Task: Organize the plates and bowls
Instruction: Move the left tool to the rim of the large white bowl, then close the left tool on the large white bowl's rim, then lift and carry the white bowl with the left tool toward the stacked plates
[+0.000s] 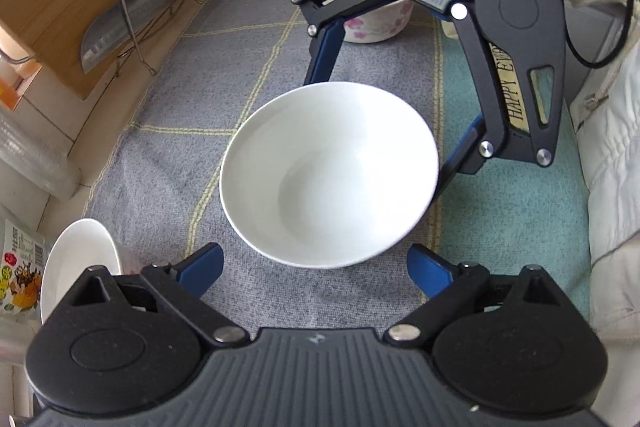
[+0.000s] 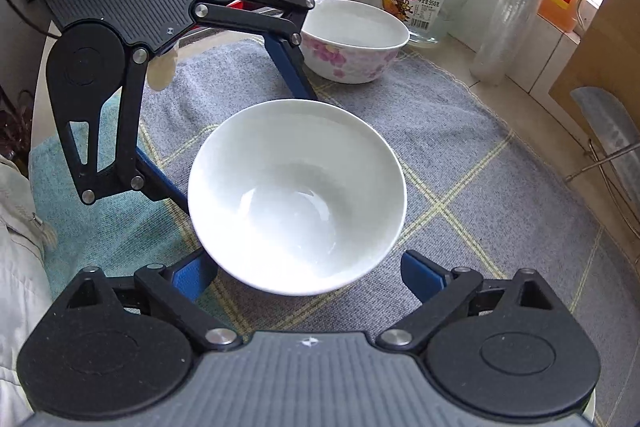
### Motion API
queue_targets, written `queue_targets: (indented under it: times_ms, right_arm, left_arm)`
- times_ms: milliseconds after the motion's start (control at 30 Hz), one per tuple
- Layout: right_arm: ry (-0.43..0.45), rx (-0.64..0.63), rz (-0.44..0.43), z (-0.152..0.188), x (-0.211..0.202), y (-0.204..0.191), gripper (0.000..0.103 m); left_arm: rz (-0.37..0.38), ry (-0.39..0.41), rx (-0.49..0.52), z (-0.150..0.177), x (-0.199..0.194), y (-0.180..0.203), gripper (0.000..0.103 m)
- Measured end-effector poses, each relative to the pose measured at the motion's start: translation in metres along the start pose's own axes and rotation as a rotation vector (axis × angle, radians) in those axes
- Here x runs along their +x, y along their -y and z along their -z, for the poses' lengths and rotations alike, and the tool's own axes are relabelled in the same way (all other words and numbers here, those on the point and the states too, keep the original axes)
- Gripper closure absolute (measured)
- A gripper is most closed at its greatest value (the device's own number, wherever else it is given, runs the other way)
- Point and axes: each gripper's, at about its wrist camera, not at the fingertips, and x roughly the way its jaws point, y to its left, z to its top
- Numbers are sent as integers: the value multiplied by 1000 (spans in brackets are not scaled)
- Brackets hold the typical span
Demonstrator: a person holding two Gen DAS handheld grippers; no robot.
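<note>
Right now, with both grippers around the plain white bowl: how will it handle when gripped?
The white bowl looks like glazed ceramic: rigid, probably slippery against the pads, and breakable if dropped. Its sides flare outward, so a squeeze could slide upward off the rim. On the grey mat it likely won't skid much.

The white bowl [image 1: 328, 175] [image 2: 298, 197] on the grey mat [image 1: 168, 155] [image 2: 460, 147] is viewed steeply and closely from opposite sides. Both views share it, and in each the other gripper is seen beyond it, left gripper [image 1: 316, 269] [image 2: 244, 151] facing right gripper [image 2: 310, 277] [image 1: 380, 131].
</note>
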Motion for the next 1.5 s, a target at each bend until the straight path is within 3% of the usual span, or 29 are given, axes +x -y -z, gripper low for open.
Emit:
queue_targets:
  times_ms: [167, 467, 767, 1167, 1500]
  right_arm:
    - [1, -20, -24, -1, 1, 4, 6]
    - [-2, -49, -51, -2, 0, 4, 13]
    - [-4, -92, -25, -3, -4, -3, 14]
    - [-9, -81, -16, -3, -8, -3, 15]
    - [4, -111, 2, -4, -23, -9, 15]
  left_arm:
    - [47, 25, 36, -5, 0, -3, 10]
    - [40, 27, 97, -7, 0, -4, 12]
    - [54, 30, 167, -7, 2, -6, 13]
    - [63, 47, 181, -10, 2, -8, 17]
    - [26, 57, 178, -12, -13, 2, 17]
